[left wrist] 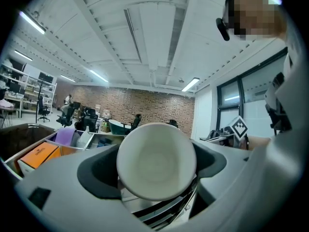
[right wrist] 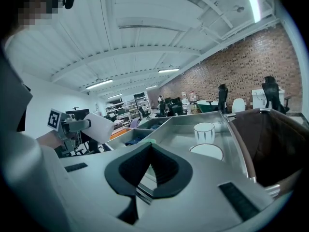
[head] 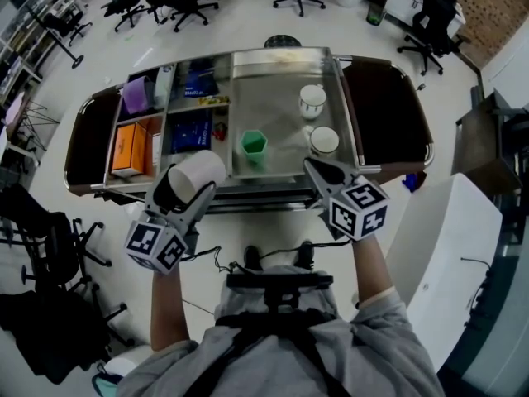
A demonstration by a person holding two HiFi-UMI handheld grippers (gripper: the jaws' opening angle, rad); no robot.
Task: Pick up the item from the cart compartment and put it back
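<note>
My left gripper is shut on a white cup, held in the air just in front of the cart's near edge. In the left gripper view the cup's round base fills the space between the jaws, whose dark pads press its sides. My right gripper hovers over the cart's front right rim, shut with nothing in it; its dark pads meet. The right gripper view also catches the held cup at the left.
The steel cart has a big tray holding a green cup, a striped white cup and a white bowl. Left compartments hold an orange box, blue packs and a purple item. Office chairs stand around.
</note>
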